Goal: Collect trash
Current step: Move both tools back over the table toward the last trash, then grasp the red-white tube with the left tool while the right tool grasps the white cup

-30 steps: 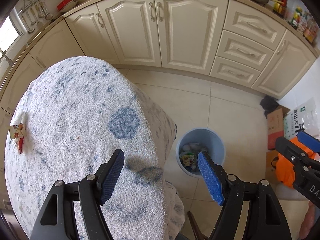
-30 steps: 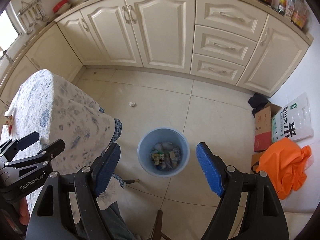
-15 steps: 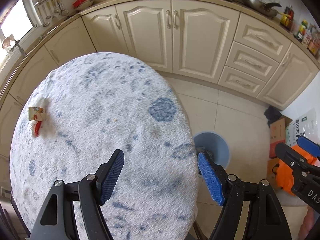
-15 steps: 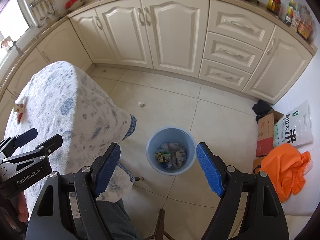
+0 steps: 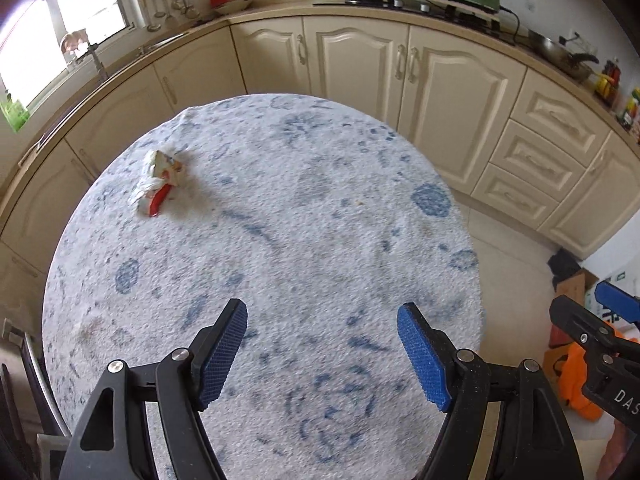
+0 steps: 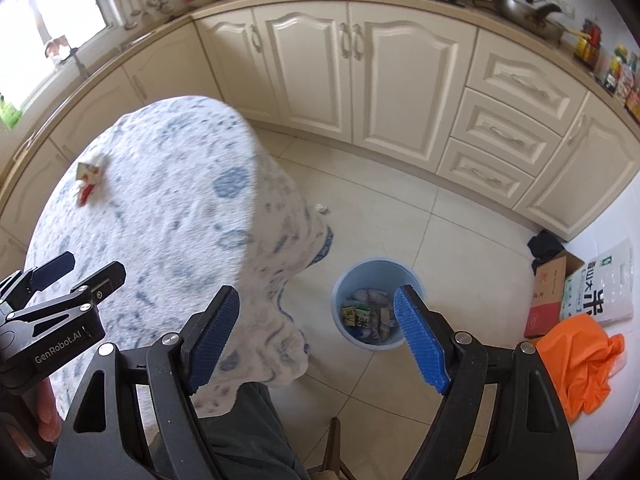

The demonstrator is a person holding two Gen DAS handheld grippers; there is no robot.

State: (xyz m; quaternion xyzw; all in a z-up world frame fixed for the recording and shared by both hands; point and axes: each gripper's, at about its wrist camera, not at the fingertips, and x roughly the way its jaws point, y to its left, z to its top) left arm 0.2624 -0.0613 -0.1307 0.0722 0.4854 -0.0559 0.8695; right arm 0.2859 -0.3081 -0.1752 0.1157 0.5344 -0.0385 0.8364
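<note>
A crumpled red and white wrapper (image 5: 158,184) lies on the far left of the round table (image 5: 280,240), which has a blue-patterned white cloth. The wrapper also shows in the right wrist view (image 6: 89,182). My left gripper (image 5: 322,354) is open and empty above the table's near side, well short of the wrapper. My right gripper (image 6: 316,338) is open and empty, held over the table's right edge and the floor. A blue bin (image 6: 378,302) with several wrappers inside stands on the floor to the right of the table. A small white scrap (image 6: 321,208) lies on the floor tiles.
Cream cabinets (image 5: 400,76) curve around the back. A cardboard box (image 6: 548,296), a white rice bag (image 6: 604,288) and an orange bag (image 6: 580,364) sit on the floor at the right. A dark cloth (image 6: 544,246) lies by the cabinets.
My left gripper has swung left from over the bin to over the table, and the wrapper now sits nearer the view's middle. My right gripper has shifted left a little. Both stay open.
</note>
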